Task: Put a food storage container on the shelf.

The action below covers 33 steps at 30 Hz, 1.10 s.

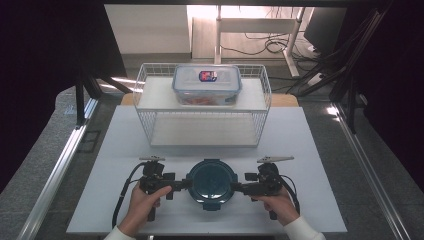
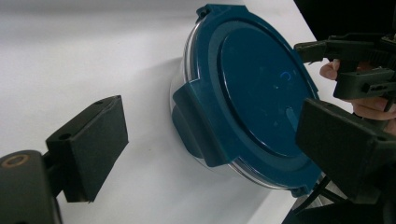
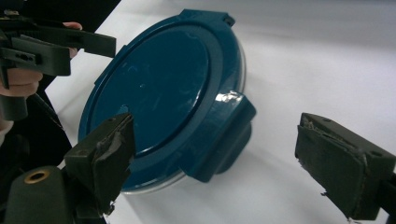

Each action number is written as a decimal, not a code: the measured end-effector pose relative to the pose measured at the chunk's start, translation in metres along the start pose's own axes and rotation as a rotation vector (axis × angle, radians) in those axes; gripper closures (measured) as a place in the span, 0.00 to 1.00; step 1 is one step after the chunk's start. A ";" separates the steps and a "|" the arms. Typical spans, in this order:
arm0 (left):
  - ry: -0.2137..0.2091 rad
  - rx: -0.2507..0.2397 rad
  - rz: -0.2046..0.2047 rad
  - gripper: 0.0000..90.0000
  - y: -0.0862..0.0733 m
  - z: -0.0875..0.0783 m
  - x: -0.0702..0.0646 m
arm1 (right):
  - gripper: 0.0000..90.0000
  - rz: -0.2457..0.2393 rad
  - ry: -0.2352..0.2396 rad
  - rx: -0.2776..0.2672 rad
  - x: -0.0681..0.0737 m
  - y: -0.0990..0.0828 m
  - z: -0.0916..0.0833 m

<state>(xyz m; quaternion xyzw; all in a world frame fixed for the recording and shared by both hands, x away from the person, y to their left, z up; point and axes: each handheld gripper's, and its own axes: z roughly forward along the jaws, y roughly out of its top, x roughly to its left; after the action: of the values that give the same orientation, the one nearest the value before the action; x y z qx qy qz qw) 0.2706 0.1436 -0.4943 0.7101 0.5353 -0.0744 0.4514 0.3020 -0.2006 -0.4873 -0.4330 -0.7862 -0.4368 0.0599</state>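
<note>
High view: one white table [image 1: 125,150]; one wire basket [image 1: 145,95] at the far side, bearing one rectangular lidded box [image 1: 206,84]; one round blue-lidded container [image 1: 212,183] at the near edge, between two grippers, left gripper [image 1: 186,184] and right gripper [image 1: 236,187].
Left gripper view: jaws spread, astride one lid clasp [image 2: 196,126].
Right gripper view: jaws spread, astride the opposite clasp [image 3: 229,135].

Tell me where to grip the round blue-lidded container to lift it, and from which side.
Grip the round container at its two side clasps, one gripper from each side. The left gripper and right gripper already flank it, both open. Each folded-down clasp juts from the rim, giving flat faces to pinch; the curved clear wall between would probably slip.
</note>
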 end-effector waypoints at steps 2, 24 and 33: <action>-0.007 0.008 -0.008 0.10 0.000 0.003 0.001 | 0.13 0.010 0.007 0.008 0.000 0.001 0.004; -0.148 0.092 -0.104 0.27 -0.006 0.032 0.007 | 0.23 0.199 0.128 0.075 -0.004 -0.006 0.030; -0.159 0.083 -0.147 0.37 -0.007 0.025 0.005 | 0.35 0.283 0.134 0.051 -0.005 -0.006 0.022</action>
<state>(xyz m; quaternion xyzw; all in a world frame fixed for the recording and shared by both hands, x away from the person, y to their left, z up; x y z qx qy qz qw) 0.2764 0.1298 -0.5157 0.6787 0.5451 -0.1855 0.4560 0.3067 -0.1890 -0.5074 -0.5075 -0.7226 -0.4317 0.1841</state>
